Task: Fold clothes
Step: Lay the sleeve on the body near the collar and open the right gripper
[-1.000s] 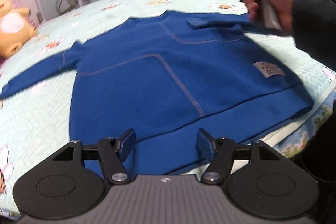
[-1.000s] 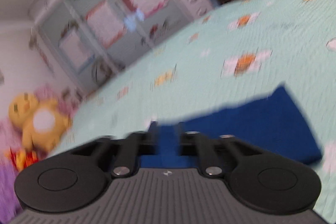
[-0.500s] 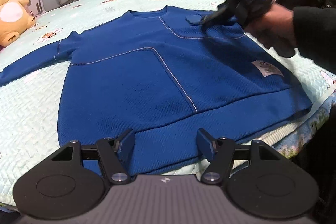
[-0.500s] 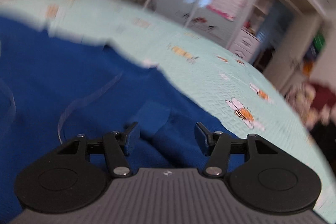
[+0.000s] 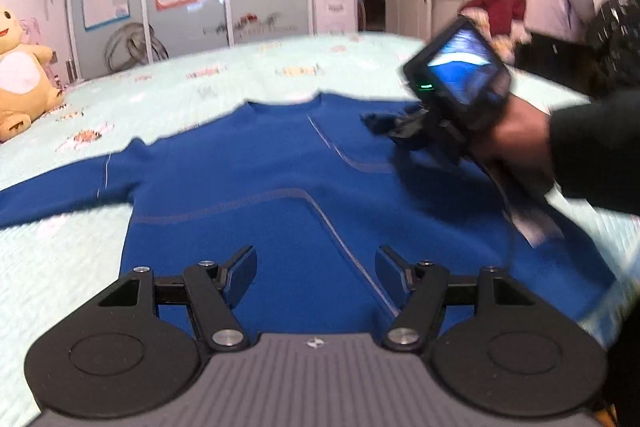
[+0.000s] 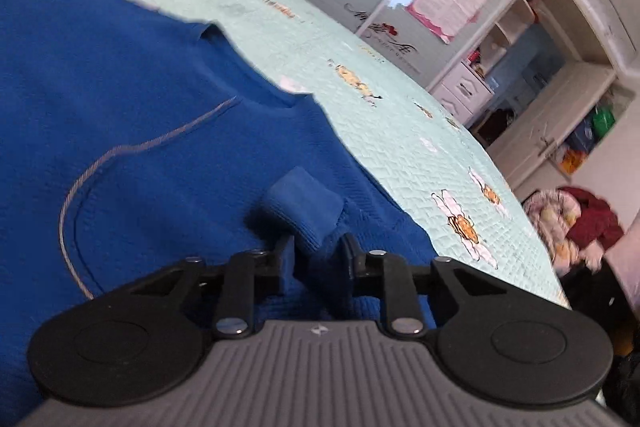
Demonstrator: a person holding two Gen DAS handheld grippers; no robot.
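- Blue and knitted, the sweater [image 5: 280,211] lies flat on the bed [image 5: 60,267], with its neck at 12 o'clock and its hem at 6 o'clock in the left wrist view; one sleeve [image 5: 60,191] sticks out toward 9 o'clock.
- The other sleeve is folded over the chest; its cuff [image 6: 300,203] sits just in front of the right tongs [image 6: 316,255].
- The right tongs are nearly pressed together with a bunch of blue cloth between them; I think they are pinching the folded sleeve just behind the cuff.
- The left tongs [image 5: 316,271] are spread wide with nothing in them; they hover over the hem at 6 o'clock.
- The sweater looks soft, floppy and light; it will sag and wrinkle if picked up by one spot, and it should not slip much on the quilted bed.
- Good places to hold are the thick ribbed parts: the cuff, the hem corners and the shoulder seam; holding two spots at once should keep a fold straight.
- A white tag [image 5: 540,227] sits near the hem at 3 o'clock.
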